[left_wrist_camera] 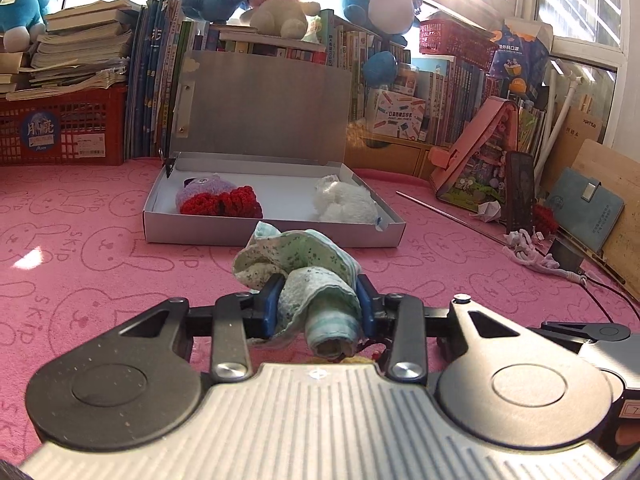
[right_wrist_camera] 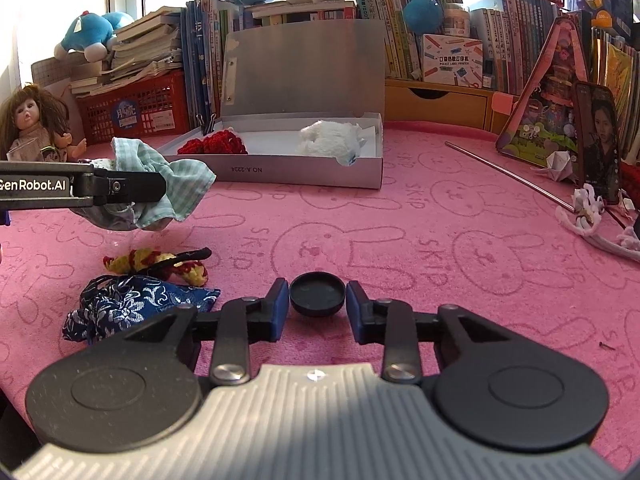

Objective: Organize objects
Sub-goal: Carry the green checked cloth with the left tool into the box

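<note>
left gripper clamped on green checked cloth, lifted off pink mat | open grey box straight ahead, nearer left hand | right gripper astride black round lid, slim gaps at both pads, no grip yet

- I see the desk covered in pink, printed with faint rabbit outlines.
- The cloth I carry is pale green, with tiny flowers on one side and thin checks on the other.
- The box looks silver-grey outside, white inside.
- In it I see a red knit against lilac plush, plus a white plush.
- The pouch is navy with silver flowers.
- The round lid is black.
- My claw pads are blue.
</note>
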